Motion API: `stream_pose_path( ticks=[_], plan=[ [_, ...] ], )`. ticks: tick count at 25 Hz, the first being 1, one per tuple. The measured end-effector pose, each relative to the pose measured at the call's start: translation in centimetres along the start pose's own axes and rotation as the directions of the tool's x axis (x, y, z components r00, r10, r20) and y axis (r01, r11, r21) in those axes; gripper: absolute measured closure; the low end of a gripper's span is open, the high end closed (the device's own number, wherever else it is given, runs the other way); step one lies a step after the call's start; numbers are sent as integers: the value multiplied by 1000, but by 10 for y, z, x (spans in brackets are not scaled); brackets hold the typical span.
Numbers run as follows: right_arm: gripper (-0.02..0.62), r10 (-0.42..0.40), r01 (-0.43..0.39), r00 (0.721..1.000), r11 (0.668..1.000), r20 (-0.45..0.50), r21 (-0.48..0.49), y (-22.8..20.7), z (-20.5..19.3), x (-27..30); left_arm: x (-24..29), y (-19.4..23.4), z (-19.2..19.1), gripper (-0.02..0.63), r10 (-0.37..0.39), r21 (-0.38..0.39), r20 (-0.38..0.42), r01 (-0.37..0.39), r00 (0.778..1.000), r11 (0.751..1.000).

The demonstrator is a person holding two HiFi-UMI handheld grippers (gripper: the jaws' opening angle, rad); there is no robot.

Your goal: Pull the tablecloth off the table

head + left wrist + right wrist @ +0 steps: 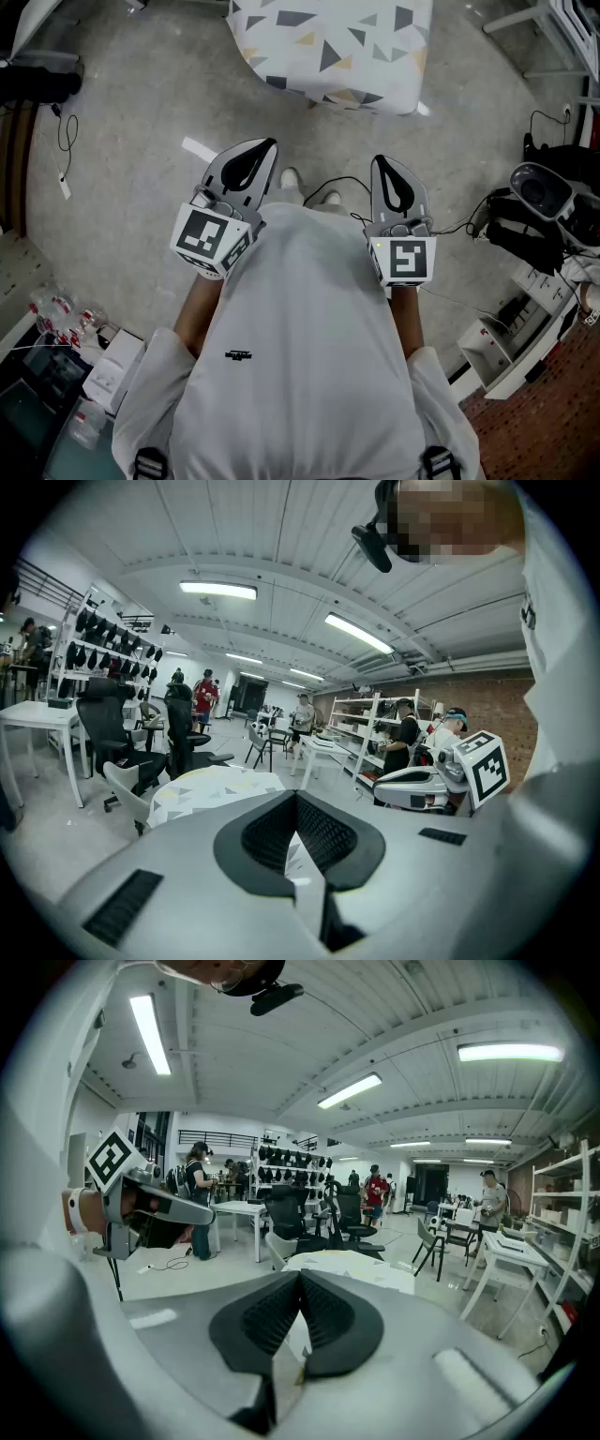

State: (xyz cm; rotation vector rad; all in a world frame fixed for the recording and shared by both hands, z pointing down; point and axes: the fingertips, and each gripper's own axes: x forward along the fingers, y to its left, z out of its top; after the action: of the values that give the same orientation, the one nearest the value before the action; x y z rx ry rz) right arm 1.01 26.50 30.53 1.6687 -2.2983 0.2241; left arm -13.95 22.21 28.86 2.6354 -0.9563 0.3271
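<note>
A white tablecloth (pixel 333 47) printed with grey and yellow triangles covers a small table ahead of me, at the top of the head view. I hold both grippers close to my chest, well short of the table. My left gripper (pixel 255 161) is shut with nothing between its pads. My right gripper (pixel 394 180) is shut and empty too. In the left gripper view the left gripper (pixel 296 797) points towards the tablecloth (pixel 211 785), with the right gripper (pixel 422 785) beside it. The right gripper view shows the right gripper (pixel 300 1279) aimed at the tablecloth (pixel 361 1265).
Bare concrete floor (pixel 141 112) lies between me and the table. A black cable (pixel 66 131) trails at the left, and boxes and bottles (pixel 70 323) sit at the lower left. White shelving and black gear (pixel 544 202) crowd the right. Office chairs (pixel 117 742) and people stand further back.
</note>
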Motion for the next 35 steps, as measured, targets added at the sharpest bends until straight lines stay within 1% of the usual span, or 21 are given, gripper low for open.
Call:
stream_pose_path(
  ticks=[5, 8, 12, 16, 20, 23, 28, 32, 35],
  plan=[
    [583, 2, -2, 1000, 1000, 25, -11, -5, -3, -13, 0, -25, -2, 600, -3, -4, 10, 3, 1000, 1000],
    [583, -15, 15, 999, 1000, 37, -15, -2, -4, -18, -4, -28, -6, 600, -7, -18, 19, 8, 1000, 1000],
    [583, -39, 39, 999, 999, 35, 7, 9, -10, -25, -13, -31, -16, 600, -39, -8, 12, 39, 999, 999],
    [583, -28, 26, 999, 998, 45, 57, 28, -6, -22, -23, -21, -22, 600, -55, -3, -11, 55, 998, 998],
    [583, -65, 65, 998, 997, 12, 38, 39, -7, -12, -36, -9, -25, 600, -54, -13, -2, 54, 999, 998],
    [583, -60, 60, 998, 997, 20, 47, 42, 4, -4, -41, 2, -21, 600, -48, -20, 13, 49, 999, 999],
    [583, -42, 42, 999, 998, 8, 40, 41, 12, 14, -36, 15, -26, 600, -48, -59, 15, 49, 999, 997],
    [583, -47, 46, 999, 997, 7, 54, 31, 15, 31, -22, 28, -21, 600, -50, -63, 7, 50, 999, 997],
    [583, -34, 34, 999, 997, 2, 73, 22, 15, 49, -4, 39, -14, 600, -47, -55, -9, 47, 999, 997]
  ],
)
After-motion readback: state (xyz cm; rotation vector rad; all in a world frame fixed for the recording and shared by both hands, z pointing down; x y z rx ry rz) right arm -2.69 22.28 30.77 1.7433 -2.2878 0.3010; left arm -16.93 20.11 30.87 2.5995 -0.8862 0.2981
